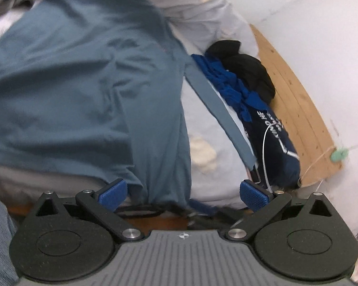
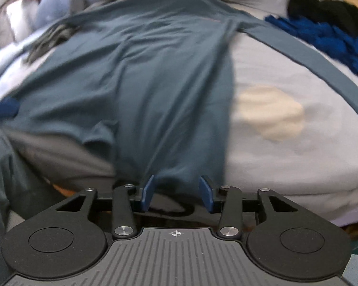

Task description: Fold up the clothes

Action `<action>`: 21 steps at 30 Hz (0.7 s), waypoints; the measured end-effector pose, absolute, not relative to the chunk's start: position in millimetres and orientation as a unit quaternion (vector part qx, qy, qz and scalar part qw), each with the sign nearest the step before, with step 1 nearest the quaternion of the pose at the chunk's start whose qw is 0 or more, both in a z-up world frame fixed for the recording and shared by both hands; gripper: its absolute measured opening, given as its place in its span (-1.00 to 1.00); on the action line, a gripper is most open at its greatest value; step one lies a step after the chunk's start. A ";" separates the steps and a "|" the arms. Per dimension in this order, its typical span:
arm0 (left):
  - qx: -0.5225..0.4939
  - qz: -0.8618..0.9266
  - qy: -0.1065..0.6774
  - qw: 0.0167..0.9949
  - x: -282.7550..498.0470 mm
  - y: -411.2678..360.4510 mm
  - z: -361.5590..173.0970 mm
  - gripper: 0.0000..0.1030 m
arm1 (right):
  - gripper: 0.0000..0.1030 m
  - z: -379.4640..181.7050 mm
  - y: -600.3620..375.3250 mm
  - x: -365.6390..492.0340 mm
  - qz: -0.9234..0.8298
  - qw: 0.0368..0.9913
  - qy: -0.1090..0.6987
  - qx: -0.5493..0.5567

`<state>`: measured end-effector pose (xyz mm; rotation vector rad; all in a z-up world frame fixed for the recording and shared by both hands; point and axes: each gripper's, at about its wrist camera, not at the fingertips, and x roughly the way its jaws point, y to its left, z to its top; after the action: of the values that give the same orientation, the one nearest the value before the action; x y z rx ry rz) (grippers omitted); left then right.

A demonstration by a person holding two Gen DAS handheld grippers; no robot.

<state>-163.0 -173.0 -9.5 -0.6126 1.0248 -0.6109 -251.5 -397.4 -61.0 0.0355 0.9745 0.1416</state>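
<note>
A slate-blue long-sleeved shirt (image 1: 83, 83) (image 2: 155, 71) lies spread on the bed, its hem hanging over the near edge. One sleeve (image 1: 217, 109) (image 2: 310, 54) stretches out to the right across the sheet. My left gripper (image 1: 183, 195) stands wide open at the bed's edge, with the hanging hem just inside its left finger and untouched by the pads. My right gripper (image 2: 177, 190) is half closed around a bunched fold of the hem. The fold sits between the blue pads (image 2: 148, 193), and they do not clearly press on it.
A pale lavender sheet (image 2: 286, 155) with a cream patch (image 2: 272, 112) covers the bed. By the wooden headboard (image 1: 298, 109) lie a bright blue garment (image 1: 229, 88), a black garment (image 1: 250, 71) and a navy bag (image 1: 274, 140). More clothes (image 2: 47, 12) are piled at the far left.
</note>
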 end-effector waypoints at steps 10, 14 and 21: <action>-0.271 -0.286 0.479 0.784 -170.5 -171.8 -12.7 1.00 | -0.99 -79.6 -375.8 -254.0 0.069 0.883 0.462 0.054; -0.267 -0.287 0.480 0.785 -170.5 -173.1 -12.8 1.00 | -0.99 -93.4 -372.3 -250.9 0.071 0.846 0.525 0.058; -0.266 -0.280 0.487 0.783 -169.6 -173.8 -17.6 1.00 | -0.98 -77.1 -384.0 -268.5 0.060 0.867 0.488 0.074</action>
<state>-169.6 -173.8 -17.6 -0.5743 1.0521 -0.6044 -268.5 -384.0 -77.1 0.1554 1.0222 0.1251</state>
